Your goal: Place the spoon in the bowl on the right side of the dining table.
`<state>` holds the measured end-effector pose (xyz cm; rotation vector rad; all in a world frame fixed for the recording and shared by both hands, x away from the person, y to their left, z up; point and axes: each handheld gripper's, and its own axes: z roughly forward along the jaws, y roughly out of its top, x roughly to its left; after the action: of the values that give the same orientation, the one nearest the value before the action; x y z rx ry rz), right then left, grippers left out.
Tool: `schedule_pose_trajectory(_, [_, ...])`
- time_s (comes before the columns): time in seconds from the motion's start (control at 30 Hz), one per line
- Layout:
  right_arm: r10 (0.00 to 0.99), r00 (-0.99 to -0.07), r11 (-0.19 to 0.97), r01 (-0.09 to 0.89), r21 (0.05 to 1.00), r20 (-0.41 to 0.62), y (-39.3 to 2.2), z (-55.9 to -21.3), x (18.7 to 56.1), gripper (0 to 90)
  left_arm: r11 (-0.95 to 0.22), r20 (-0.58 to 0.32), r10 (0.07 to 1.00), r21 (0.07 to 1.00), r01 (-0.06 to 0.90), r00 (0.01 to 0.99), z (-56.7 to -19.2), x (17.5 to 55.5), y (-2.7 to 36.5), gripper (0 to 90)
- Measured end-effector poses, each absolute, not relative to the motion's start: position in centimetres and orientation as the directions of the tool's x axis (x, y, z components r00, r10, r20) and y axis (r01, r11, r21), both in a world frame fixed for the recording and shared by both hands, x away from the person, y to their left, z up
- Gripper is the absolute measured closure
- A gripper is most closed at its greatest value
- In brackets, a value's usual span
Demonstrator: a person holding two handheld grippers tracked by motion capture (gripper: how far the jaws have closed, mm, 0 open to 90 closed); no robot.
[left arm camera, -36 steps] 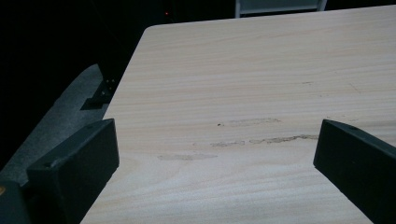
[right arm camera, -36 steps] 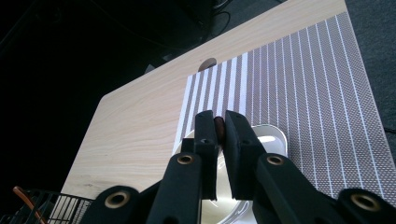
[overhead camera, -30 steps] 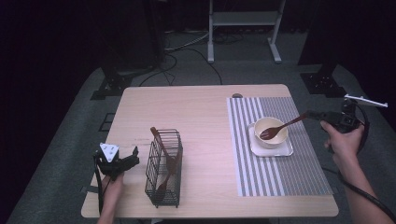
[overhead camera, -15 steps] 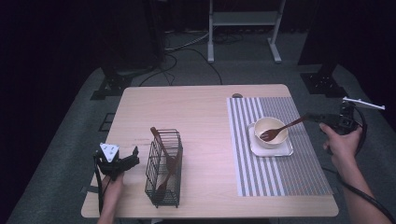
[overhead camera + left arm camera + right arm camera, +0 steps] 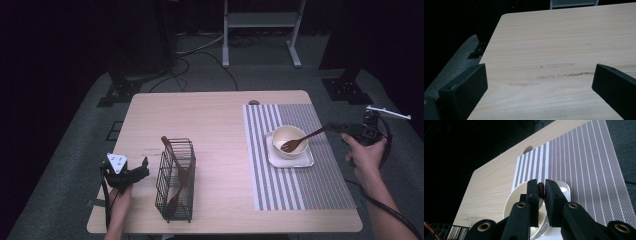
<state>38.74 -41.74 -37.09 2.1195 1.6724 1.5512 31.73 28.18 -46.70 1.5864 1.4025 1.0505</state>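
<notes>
A cream bowl (image 5: 281, 134) stands on a square white plate (image 5: 292, 160) on the striped placemat (image 5: 300, 185). A wooden fork (image 5: 300, 141) lies with its head in the bowl and its handle slanting up to the right. My right gripper (image 5: 334, 128) is shut on that handle at the mat's right edge. In the right gripper view the jaws (image 5: 542, 182) have just eased slightly apart, and the dark handle (image 5: 540, 188) is still between them above the bowl (image 5: 511, 202). My left gripper (image 5: 143, 168) stands open and empty over the table's front left, and in the left gripper view (image 5: 540, 75) bare wood lies between its jaws.
A black wire basket (image 5: 175, 197) with wooden utensils (image 5: 172, 155) stands just right of the left gripper. The wooden table (image 5: 210, 125) has a cable hole (image 5: 254, 102) at the back. Dark floor, stand legs and cables lie beyond the far edge.
The right hand has shifted very slightly with the fork, whose head stays in the bowl. The left gripper has not moved.
</notes>
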Motion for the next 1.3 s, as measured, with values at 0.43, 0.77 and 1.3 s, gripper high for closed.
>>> schedule_pose_trajectory(0.43, [0.748,-0.054,-0.43,0.72,0.545,0.662,-42.4,-37.7,38.4,77.4,-0.114,0.099,0.993,0.921,0.372,0.06,-46.7,31.7,28.1,0.0])
schedule_pose_trajectory(0.77, [0.75,-0.038,-0.434,0.725,0.534,0.66,-43.0,-38.4,38.1,76.4,-0.112,0.098,0.994,0.922,0.372,0.057,-46.7,31.7,28.2,0.0])
schedule_pose_trajectory(1.3, [0.744,-0.066,-0.402,0.75,0.525,0.665,-42.2,-39.4,37.6,72.8,-0.106,0.093,0.994,0.922,0.372,0.053,-46.7,31.8,28.2,0.0])
